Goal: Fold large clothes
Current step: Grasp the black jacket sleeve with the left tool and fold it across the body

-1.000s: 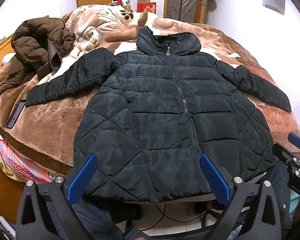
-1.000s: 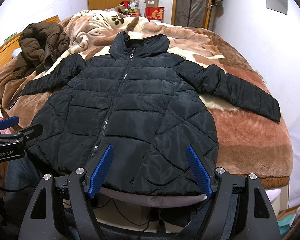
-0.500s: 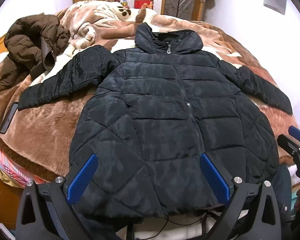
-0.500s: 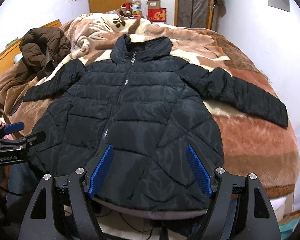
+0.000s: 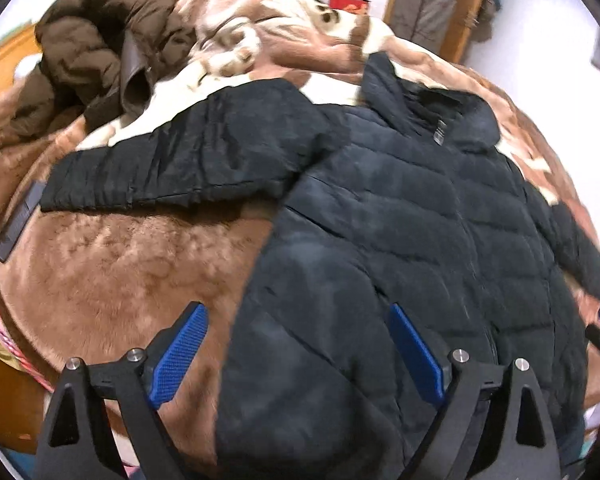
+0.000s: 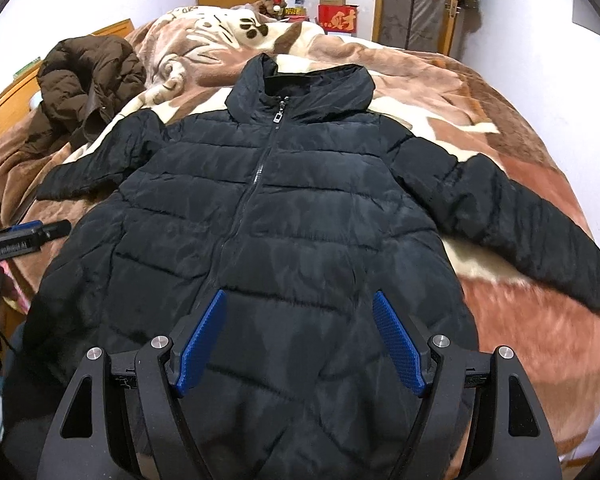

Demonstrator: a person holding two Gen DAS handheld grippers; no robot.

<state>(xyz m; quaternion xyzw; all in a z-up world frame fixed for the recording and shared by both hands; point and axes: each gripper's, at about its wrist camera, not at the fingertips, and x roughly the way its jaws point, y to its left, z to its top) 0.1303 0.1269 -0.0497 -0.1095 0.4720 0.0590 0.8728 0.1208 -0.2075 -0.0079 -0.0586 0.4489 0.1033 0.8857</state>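
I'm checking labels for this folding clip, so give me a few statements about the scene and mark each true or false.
1. The black jacket lies front up, zipped. True.
2. Both sleeves are folded across its chest. False: they lie spread out to the sides.
3. A brown jacket sits crumpled on the blanket. True.
4. The right gripper is shut on the hem. False: its jaws stand apart, holding nothing.
5. The left gripper grips a sleeve. False: its jaws are closing but hold nothing.
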